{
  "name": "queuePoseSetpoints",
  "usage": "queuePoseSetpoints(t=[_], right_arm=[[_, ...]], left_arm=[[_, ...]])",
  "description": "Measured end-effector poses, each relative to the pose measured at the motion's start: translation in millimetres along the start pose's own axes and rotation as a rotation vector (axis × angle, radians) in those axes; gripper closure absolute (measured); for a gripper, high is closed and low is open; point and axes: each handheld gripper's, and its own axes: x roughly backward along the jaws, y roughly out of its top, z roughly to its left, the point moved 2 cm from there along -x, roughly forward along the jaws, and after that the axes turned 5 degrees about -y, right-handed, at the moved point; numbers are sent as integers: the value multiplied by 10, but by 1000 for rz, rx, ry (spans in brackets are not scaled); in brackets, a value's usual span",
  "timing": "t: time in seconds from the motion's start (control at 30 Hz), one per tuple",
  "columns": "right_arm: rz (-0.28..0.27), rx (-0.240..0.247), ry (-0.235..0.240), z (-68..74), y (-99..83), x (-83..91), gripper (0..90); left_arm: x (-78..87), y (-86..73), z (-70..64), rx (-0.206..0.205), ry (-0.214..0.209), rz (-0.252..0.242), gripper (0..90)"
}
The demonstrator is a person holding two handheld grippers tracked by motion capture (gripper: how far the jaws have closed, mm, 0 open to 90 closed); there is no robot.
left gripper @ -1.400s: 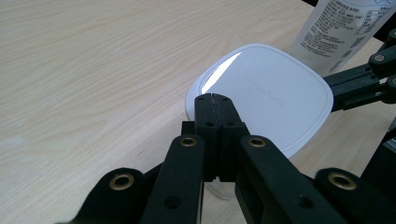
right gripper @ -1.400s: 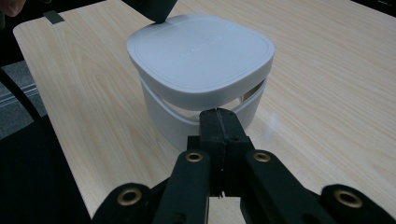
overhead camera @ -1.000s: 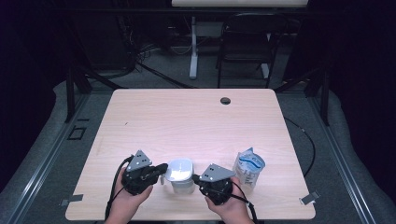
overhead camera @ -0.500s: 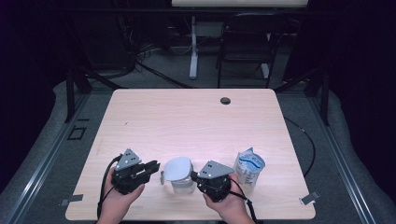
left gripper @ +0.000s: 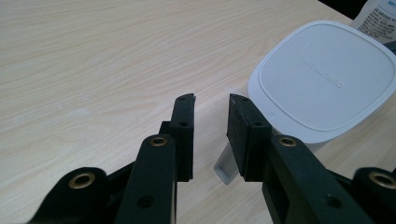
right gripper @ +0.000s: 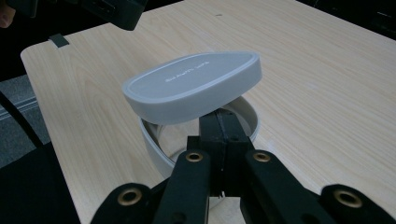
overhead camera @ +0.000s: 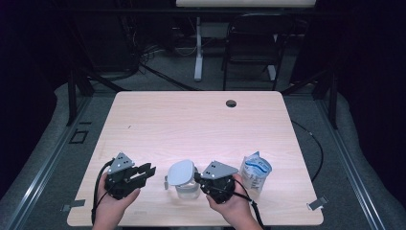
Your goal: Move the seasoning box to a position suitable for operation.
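The right gripper (overhead camera: 203, 178) has its jaws pressed together on the rim of the clear container (right gripper: 243, 114), whose white lid (overhead camera: 181, 172) sits tilted open above it. The left gripper (overhead camera: 146, 171), at nine o'clock of the container and apart from it, holds nothing, its jaws a little parted. A white pouch (overhead camera: 255, 173) stands at three o'clock of the right gripper, all near the six o'clock edge of the table (overhead camera: 191, 120).

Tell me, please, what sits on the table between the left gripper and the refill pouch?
In the high view, the lidded container and the right gripper gripping it lie between the left gripper and the refill pouch.
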Motion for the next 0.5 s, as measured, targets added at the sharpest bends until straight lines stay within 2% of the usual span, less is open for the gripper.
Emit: queuePoseSetpoints(t=[0.23,0.5], right_arm=[[5,-12,9,-45,82,-21,900],[-5,-15,15,-40,140,-12,900]], left_arm=[[-14,-45,69,13,-1,11,658],[39,-9,93,23,8,-10,640]])
